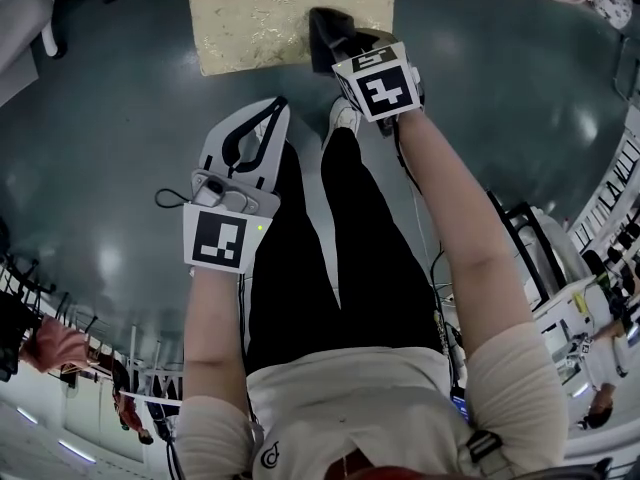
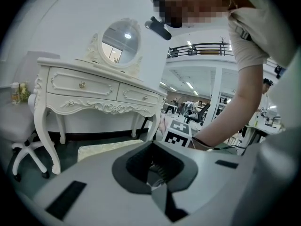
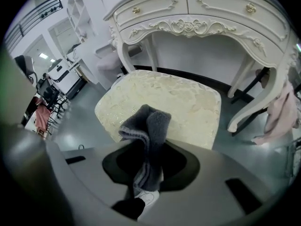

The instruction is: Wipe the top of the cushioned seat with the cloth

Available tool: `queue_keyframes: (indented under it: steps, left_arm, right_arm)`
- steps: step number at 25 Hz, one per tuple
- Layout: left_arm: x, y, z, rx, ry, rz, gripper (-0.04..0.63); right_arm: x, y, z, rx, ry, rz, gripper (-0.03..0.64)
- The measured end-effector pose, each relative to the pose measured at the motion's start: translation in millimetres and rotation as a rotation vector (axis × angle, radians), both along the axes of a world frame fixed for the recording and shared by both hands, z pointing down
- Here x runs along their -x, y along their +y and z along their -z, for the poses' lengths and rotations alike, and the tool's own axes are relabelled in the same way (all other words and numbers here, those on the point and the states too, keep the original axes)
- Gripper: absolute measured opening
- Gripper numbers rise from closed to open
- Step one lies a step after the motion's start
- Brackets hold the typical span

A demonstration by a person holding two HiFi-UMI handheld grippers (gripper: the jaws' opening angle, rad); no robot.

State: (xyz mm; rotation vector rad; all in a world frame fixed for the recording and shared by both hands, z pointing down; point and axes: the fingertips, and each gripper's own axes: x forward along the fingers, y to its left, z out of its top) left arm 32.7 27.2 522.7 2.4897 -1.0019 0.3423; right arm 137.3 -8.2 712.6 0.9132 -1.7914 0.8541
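The cushioned seat (image 1: 290, 18) is cream with a textured top and stands on the floor ahead of me; the right gripper view shows its top (image 3: 188, 102) close below. My right gripper (image 1: 340, 48) hangs over the seat's near right edge, shut on a dark grey cloth (image 3: 148, 131). The cloth (image 1: 326, 30) sticks out past the jaws, bunched and folded, just above the seat. My left gripper (image 1: 262, 128) is held lower, off the seat over the floor. Its white jaws are closed together with nothing between them; from its own view (image 2: 157, 175) the seat (image 2: 110, 149) is just beyond.
A white carved dressing table (image 3: 202, 13) with an oval mirror (image 2: 121, 39) stands right behind the seat. A white swivel chair (image 2: 19, 126) is at its left. A pink cloth (image 3: 282, 112) hangs by the table's right leg. My legs and a white shoe (image 1: 345, 118) are beside the seat.
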Motion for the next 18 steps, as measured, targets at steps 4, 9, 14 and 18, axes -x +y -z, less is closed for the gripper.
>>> queue_keyframes:
  steps: [4, 9, 14, 18]
  left_arm:
    - [-11, -1, 8, -0.014, 0.011, 0.009, 0.014]
    - [-30, -4, 6, -0.021, 0.004, 0.006, 0.014]
    - [-55, 7, 5, -0.015, 0.025, -0.011, 0.014]
    - [-75, 13, 7, -0.013, 0.026, -0.027, 0.014]
  right_arm:
    - [-18, 3, 1, -0.007, -0.003, -0.026, 0.091]
    - [-49, 0, -1, 0.001, -0.012, -0.085, 0.089]
    - [-87, 7, -3, -0.005, 0.044, -0.104, 0.081]
    - [-108, 16, -9, 0.034, 0.08, -0.088, 0.078]
